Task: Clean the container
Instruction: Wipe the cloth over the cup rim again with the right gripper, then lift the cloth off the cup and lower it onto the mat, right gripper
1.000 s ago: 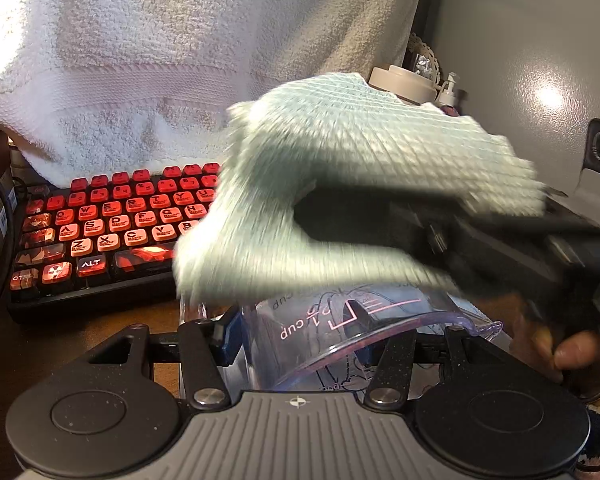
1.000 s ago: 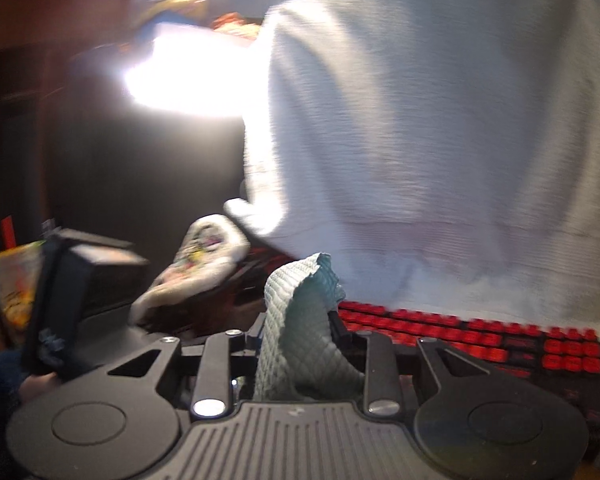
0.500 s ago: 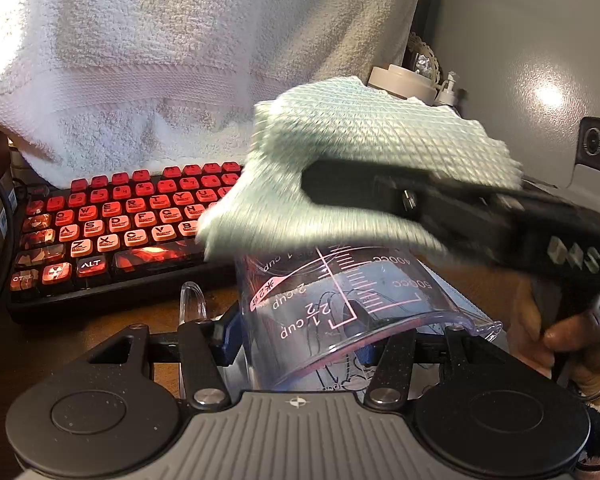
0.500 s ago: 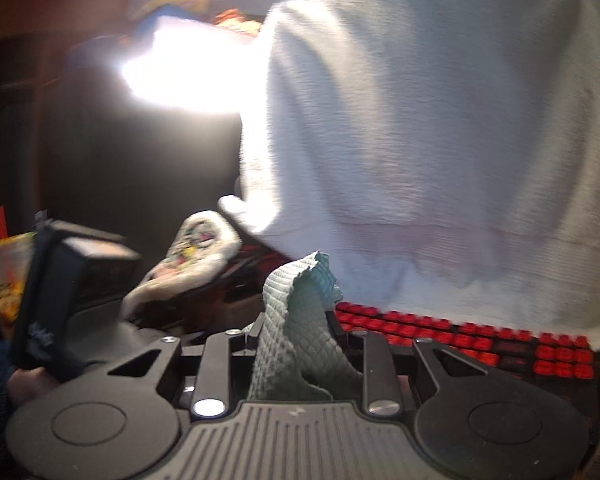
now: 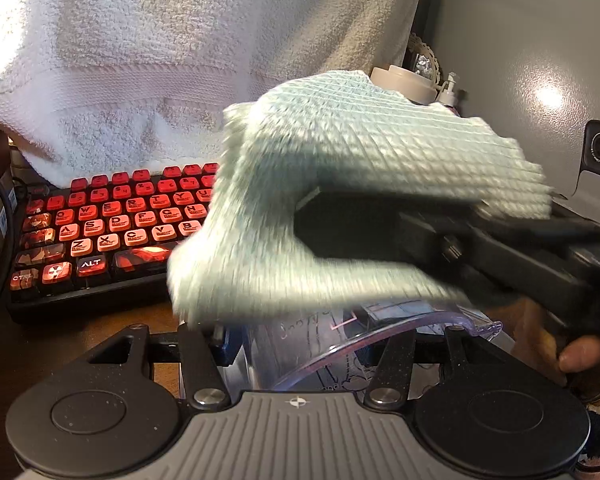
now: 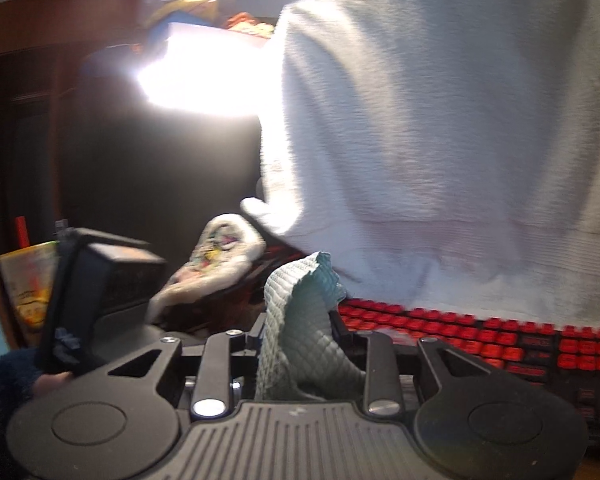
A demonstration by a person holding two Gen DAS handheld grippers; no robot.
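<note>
Right now the left tool (image 5: 324, 344) is clamping the clear measuring container (image 5: 340, 344) between its half-spread jaws, holding it low and close to its own camera, just above the wooden counter (image 5: 100, 324). Over it, the right tool (image 6: 296, 344) is carrying a pale green waffle cloth (image 5: 340, 200); its jaws have just been easing apart a little, yet the cloth is sitting pinched between them, bunched and draping over the container's rim.

Risks are stacking up here. That narrow pinch on the cloth is looking loose to me, so a hard scrub could be tugging it free and leaving it dangling. The cloth is also blurring in the left view, suggesting quick strokes, and a slick plastic wall under sideways pushes could be twisting in the left tool's hold. A slip would be sending the container toward the red-lit keyboard (image 5: 100, 232) lying just beyond it.

Around them, a big white towel (image 5: 160, 60) is hanging behind the keyboard. A pump bottle (image 5: 450, 92) and a pale lidded jar (image 5: 400, 80) are standing near a grey wall on the right. From the right view, bright glare is washing out the dark background.
</note>
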